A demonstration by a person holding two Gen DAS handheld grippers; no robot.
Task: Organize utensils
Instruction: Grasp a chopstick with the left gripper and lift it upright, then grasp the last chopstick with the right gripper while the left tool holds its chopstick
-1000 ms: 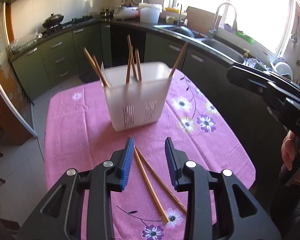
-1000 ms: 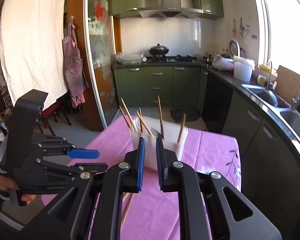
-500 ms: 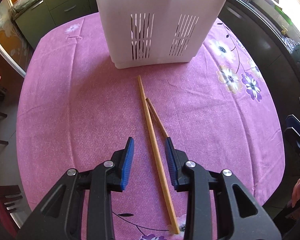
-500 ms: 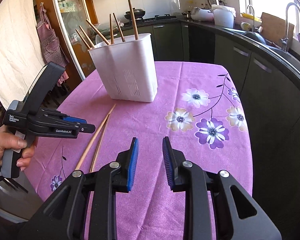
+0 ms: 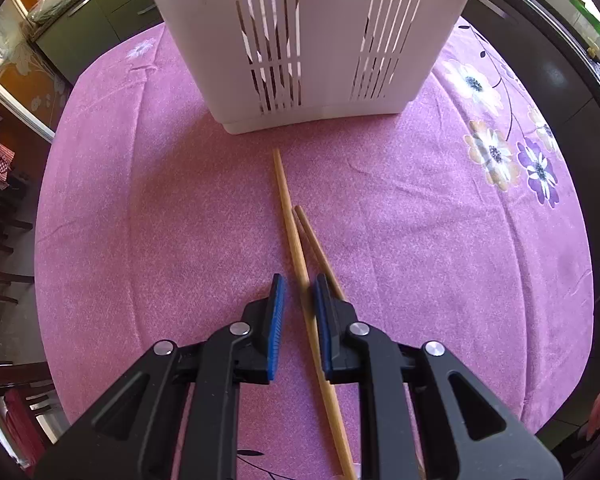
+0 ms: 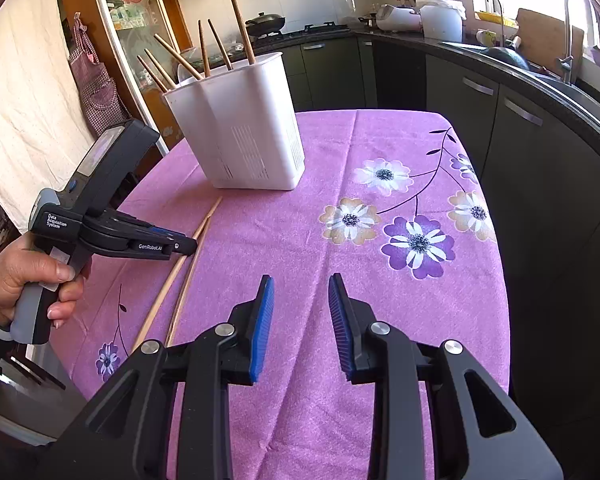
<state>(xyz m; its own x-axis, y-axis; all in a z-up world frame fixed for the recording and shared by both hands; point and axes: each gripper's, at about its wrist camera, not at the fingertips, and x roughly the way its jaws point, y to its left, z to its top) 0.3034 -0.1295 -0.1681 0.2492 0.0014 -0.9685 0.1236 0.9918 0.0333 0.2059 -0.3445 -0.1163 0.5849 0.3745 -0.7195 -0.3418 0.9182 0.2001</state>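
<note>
Two wooden chopsticks lie side by side on the pink flowered tablecloth (image 5: 160,220), in front of a white slotted utensil holder (image 5: 312,40). My left gripper (image 5: 299,280) points steeply down over them. Its jaws are closing with the lighter chopstick (image 5: 288,208) between the pads, which show a gap on the left side. The darker chopstick (image 5: 314,236) runs under the right finger. In the right wrist view the holder (image 6: 244,132) has several chopsticks standing in it. My right gripper (image 6: 301,280) hangs over bare cloth, its jaws opening with nothing between them.
A hand (image 6: 24,276) grips the left tool's handle (image 6: 100,200) at the table's left edge. Dark kitchen cabinets (image 6: 520,140) and a counter with a sink run close along the table's right side. A glass door and a hanging white sheet stand to the left.
Both grippers have dropped toward the table. The left one tipped down over the chopsticks and its jaws narrowed around the lighter one. The right gripper's jaws have widened.
</note>
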